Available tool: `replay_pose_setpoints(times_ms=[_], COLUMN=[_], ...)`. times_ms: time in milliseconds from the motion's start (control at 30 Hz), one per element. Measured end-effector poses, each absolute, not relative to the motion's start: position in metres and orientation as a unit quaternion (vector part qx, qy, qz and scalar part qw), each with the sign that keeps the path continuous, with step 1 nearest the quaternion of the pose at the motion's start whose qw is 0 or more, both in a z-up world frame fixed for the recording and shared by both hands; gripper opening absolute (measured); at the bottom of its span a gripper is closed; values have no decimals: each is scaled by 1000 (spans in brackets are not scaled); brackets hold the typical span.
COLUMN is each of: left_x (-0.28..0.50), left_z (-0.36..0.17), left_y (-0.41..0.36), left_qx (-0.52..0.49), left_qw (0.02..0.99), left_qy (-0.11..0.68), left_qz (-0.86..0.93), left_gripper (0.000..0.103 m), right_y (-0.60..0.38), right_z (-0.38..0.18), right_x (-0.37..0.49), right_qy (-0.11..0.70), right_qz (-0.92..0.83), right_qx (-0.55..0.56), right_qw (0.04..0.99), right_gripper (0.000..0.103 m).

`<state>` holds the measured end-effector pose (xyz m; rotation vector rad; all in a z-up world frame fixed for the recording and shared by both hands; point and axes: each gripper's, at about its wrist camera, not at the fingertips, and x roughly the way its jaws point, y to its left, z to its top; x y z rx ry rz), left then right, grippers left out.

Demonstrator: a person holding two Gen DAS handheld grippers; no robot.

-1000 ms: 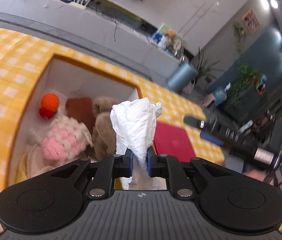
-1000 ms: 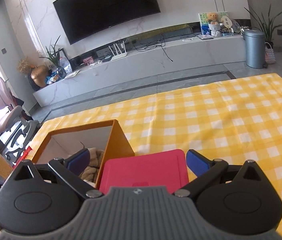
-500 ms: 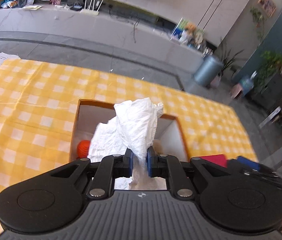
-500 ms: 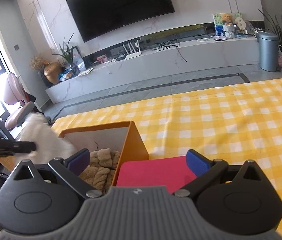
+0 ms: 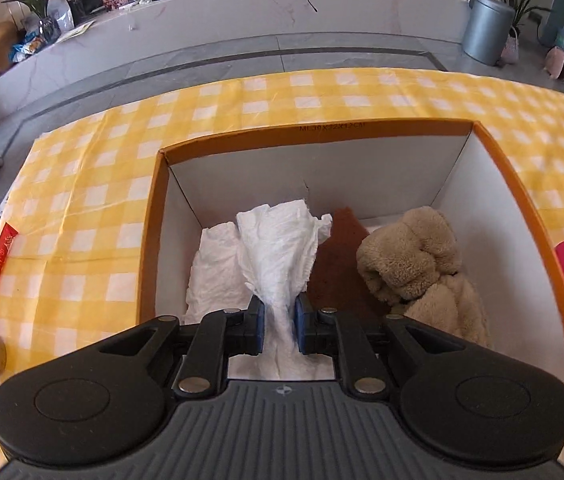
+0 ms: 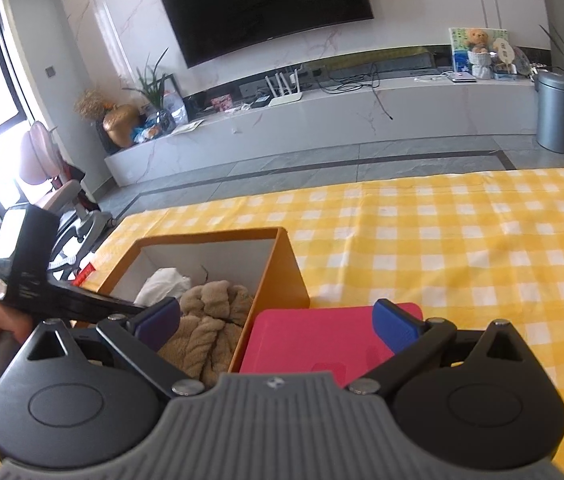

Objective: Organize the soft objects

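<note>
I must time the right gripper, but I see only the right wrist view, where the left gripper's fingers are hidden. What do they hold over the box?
Observer: The left gripper has a crumpled white cloth pinched between its pads, and its jaws are opening.
Operator: Is the cloth already inside the box?
Observer: Yes, it stands up inside the orange box, in the left half, below the rim.
Operator: What lies next to it?
Observer: A brown cloth lies on the box floor, between the white cloth and the beige plush on the right.
</note>
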<state>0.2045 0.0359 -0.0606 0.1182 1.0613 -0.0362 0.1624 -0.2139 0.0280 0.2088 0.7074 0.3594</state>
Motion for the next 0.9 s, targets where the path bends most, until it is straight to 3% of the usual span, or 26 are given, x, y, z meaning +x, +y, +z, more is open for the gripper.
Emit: replay_pose_setpoints(times_ms=[167,233,267,300,667,900], left_x=[199,193,187,180,96,44], left_z=[-58,-51,-46,-41,45,67], left_y=[30,23,20,17,-18,-46], left_qx=[72,94,105,114,159,109], left_qw=[868,875,882,890,951,978], left_qy=[491,475,460,442,263,179], left_qz=[1,-12,-5,2,20,18], left_gripper=[42,64,85,92,94,98], right_y=[-210,-210,-210,-211,-216,-219], right_z=[28,27,28,29,41,49], right_x=[163,163,164,165,146,119], right_qy=[347,348,348,349,333,316], right_qz=[172,173,172,170,153,136], right_qx=[78,80,83,85,95,67], right_qw=[919,918,918,918,926,937], right_gripper=[100,100,100,100,100,100])
